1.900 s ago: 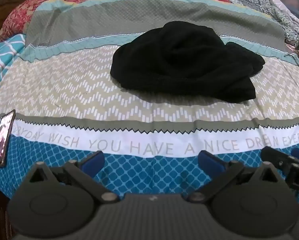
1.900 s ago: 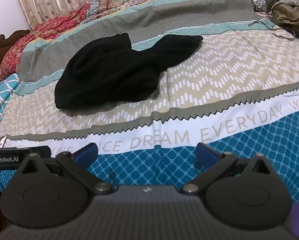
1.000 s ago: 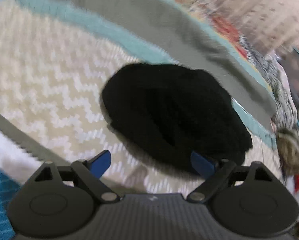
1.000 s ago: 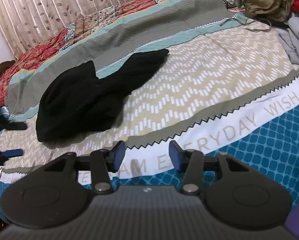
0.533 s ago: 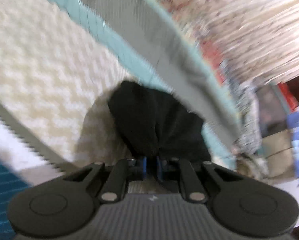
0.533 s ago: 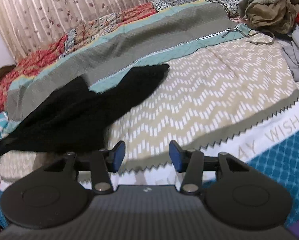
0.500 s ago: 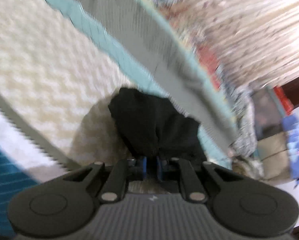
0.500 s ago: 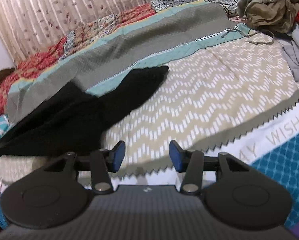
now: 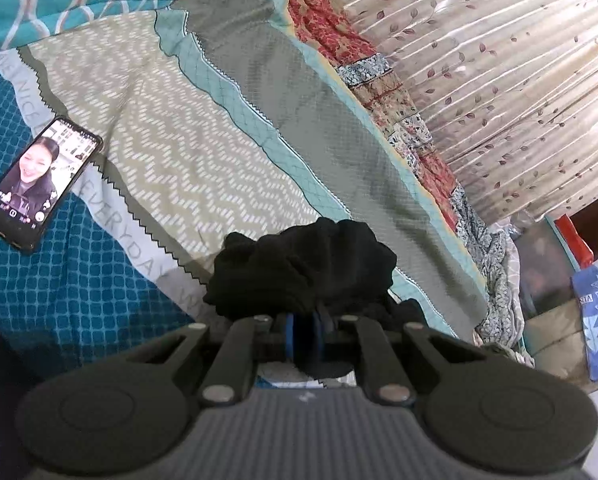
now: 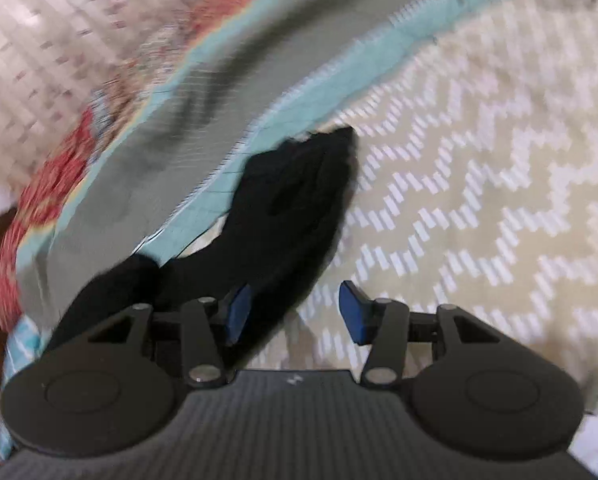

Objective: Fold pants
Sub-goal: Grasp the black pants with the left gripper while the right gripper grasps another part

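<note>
The black pants (image 9: 303, 264) bunch up right in front of my left gripper (image 9: 303, 334), whose blue pads are shut on a fold of the cloth, lifted off the patterned bedspread (image 9: 203, 152). In the blurred right wrist view the pants (image 10: 295, 208) stretch out as a long dark strip toward the upper right. My right gripper (image 10: 295, 316) hovers over the strip's near part with its jaws apart. The cloth passes by its left pad (image 10: 237, 312); nothing is pinched.
A phone (image 9: 35, 184) with a lit screen lies on the blue part of the bedspread at the left. Leaf-print curtains (image 9: 499, 80) hang behind the bed. More clothes and a blue bag (image 9: 595, 320) sit at the far right.
My left gripper shut on the pants and pulled them up and sideways, drawing them into a long strip. My right gripper swung in over the stretched cloth, its jaws still apart.
</note>
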Action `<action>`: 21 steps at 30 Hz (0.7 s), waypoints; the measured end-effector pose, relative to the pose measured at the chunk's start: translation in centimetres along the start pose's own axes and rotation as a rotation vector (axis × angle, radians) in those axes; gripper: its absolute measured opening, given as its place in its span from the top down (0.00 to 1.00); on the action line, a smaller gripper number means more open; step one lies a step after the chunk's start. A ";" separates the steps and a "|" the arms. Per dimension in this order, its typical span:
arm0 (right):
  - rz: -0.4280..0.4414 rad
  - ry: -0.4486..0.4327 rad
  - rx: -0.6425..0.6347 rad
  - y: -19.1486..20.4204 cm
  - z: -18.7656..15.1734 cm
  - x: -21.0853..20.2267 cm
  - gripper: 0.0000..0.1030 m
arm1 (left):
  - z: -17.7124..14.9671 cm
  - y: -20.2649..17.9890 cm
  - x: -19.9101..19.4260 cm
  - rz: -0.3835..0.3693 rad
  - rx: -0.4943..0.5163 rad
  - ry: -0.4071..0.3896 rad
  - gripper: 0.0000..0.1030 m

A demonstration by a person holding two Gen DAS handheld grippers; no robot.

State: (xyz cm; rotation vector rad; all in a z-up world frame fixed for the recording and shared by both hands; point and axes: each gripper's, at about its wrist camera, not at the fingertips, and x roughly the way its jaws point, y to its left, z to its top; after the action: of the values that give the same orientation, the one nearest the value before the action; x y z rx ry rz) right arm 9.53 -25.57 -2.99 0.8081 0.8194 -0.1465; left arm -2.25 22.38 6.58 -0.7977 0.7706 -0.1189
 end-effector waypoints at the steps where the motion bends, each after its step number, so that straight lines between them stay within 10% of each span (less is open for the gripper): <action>1: 0.005 0.013 0.039 -0.3 0.3 0.8 0.49 | 0.0 0.1 -0.1 0.000 0.004 -0.001 0.92; 5: 0.052 0.018 0.088 0.2 0.9 2.3 0.58 | -0.2 0.1 -0.3 0.007 0.010 0.002 0.92; 7: 0.041 0.038 0.069 0.6 1.5 2.7 0.89 | -0.1 0.1 -0.3 0.010 0.013 0.001 0.92; 11: 0.059 0.022 -0.008 1.9 3.4 0.4 0.91 | 0.8 -0.4 -0.3 0.003 0.036 -0.012 0.92; 21: 0.044 -0.348 -0.152 6.5 14.6 -12.7 0.92 | 5.3 -7.9 2.9 -0.143 0.149 -0.119 0.92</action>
State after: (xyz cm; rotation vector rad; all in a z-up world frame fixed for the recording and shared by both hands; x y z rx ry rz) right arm 12.18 -33.42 15.70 0.6332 0.4773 -0.1779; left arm 4.81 18.93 12.65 -0.7105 0.5852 -0.2518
